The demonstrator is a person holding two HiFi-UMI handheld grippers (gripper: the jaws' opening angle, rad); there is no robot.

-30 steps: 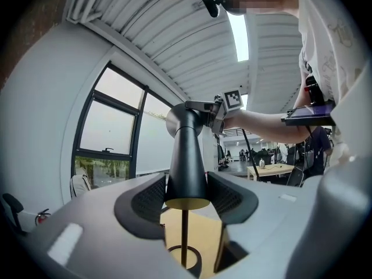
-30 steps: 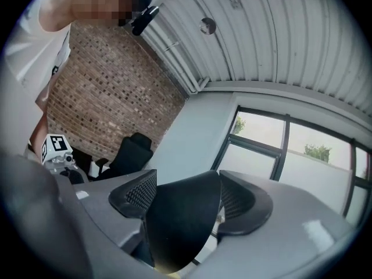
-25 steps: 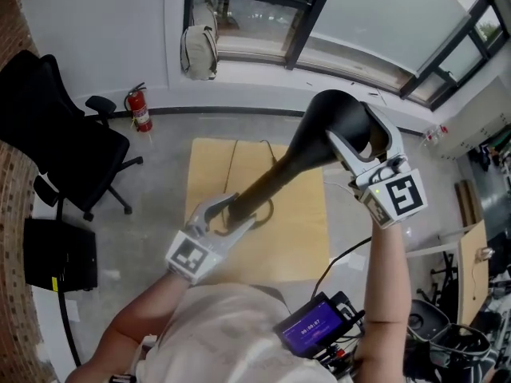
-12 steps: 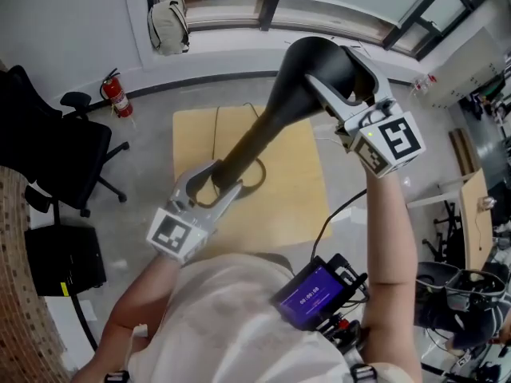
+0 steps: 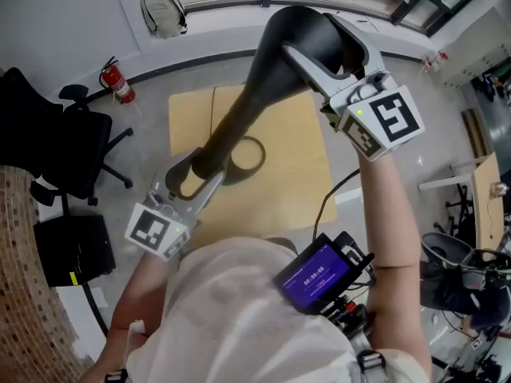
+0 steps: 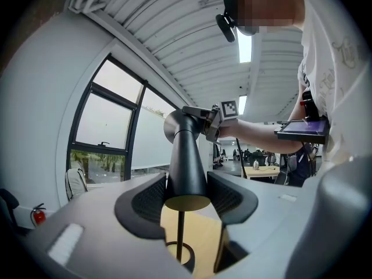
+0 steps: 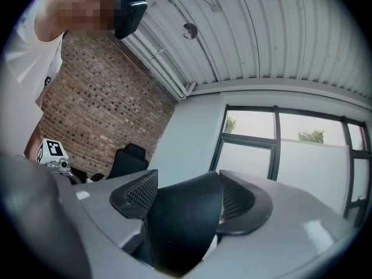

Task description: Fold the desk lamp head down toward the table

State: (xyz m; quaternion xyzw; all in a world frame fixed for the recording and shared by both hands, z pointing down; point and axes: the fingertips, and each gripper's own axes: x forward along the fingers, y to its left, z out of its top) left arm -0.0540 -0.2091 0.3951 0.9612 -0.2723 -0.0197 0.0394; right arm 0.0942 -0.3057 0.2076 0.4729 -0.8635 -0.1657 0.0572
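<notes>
two grey plastic grippers, both clamped on the matte black desk lamp (image 5: 254,94). the left gripper (image 6: 186,193) has its ribbed dark pads (image 6: 148,199) pressed on either side of the lamp's tapered neck (image 6: 187,161), right at the low end, which finishes in a flat brass-coloured disc. from that disc a thin straight stem (image 6: 179,231) drops to a flat ring base (image 5: 247,156), which lies on a pale wood table (image 5: 295,190) w/ a smooth top. the neck is a smooth round cone, sloping up from the left gripper in the head view and widening as it goes toward the lamp head (image 5: 307,26). the right gripper (image 5: 323,34) is closed on that head; in the right gripper view the meshed pads (image 7: 142,193) squeeze a curved, dull black shell (image 7: 180,225) from both sides. the head sits high over the table's far right part, well apart from the top, bent over at the end of the neck. each gripper carries a white cube w/ black square markers. around the table: grey floor, a black office chair (image 5: 48,134), a red fire extinguisher (image 5: 114,82) and a beige backpack (image 5: 162,10) by the window wall. a rough brick wall (image 7: 99,115) shows behind in the right gripper view.
</notes>
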